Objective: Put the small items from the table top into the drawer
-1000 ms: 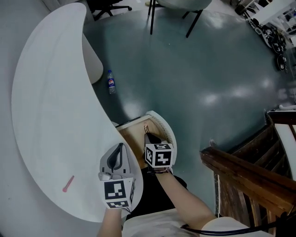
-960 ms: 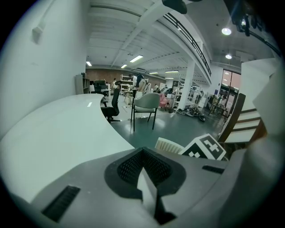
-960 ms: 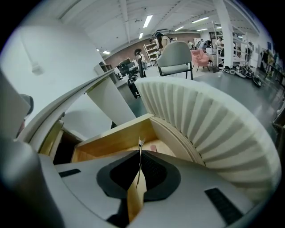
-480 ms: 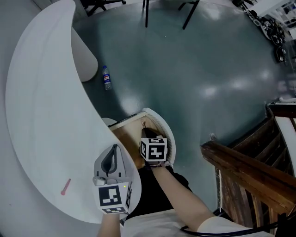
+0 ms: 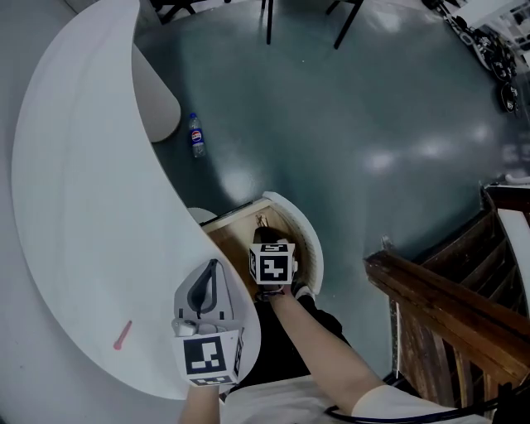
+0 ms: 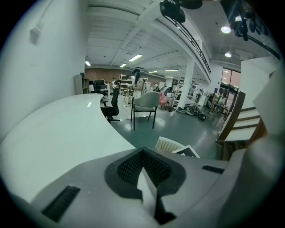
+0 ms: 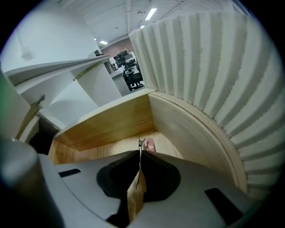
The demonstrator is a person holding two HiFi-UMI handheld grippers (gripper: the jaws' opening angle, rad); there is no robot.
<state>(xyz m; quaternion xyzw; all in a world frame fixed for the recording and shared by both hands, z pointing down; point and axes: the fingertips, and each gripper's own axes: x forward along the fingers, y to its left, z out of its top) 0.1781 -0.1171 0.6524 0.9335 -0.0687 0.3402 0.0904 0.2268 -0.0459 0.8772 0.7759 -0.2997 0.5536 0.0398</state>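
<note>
The drawer [image 5: 235, 238] stands pulled out under the curved white table [image 5: 83, 207], its wooden floor showing. My right gripper [image 5: 263, 235] reaches down into it, shut on a small thin metal item [image 7: 141, 143] that sticks out of its tips just above the drawer floor [image 7: 107, 149]. Beside that, a small pink thing [image 7: 150, 144] lies on the floor. My left gripper [image 5: 214, 265] rests over the table's near edge, shut with nothing in it; its tips [image 6: 142, 151] point along the table top. A pink stick-like item [image 5: 122, 334] lies on the table at the left.
The drawer's ribbed white front [image 5: 308, 240] curves round on the right. A plastic bottle [image 5: 196, 135] lies on the grey floor beyond the table. A wooden stair rail [image 5: 439, 306] runs at the right. Chair legs [image 5: 344, 25] stand at the top.
My right gripper has sunk deeper into the drawer, still shut. The left gripper has stayed where it was.
</note>
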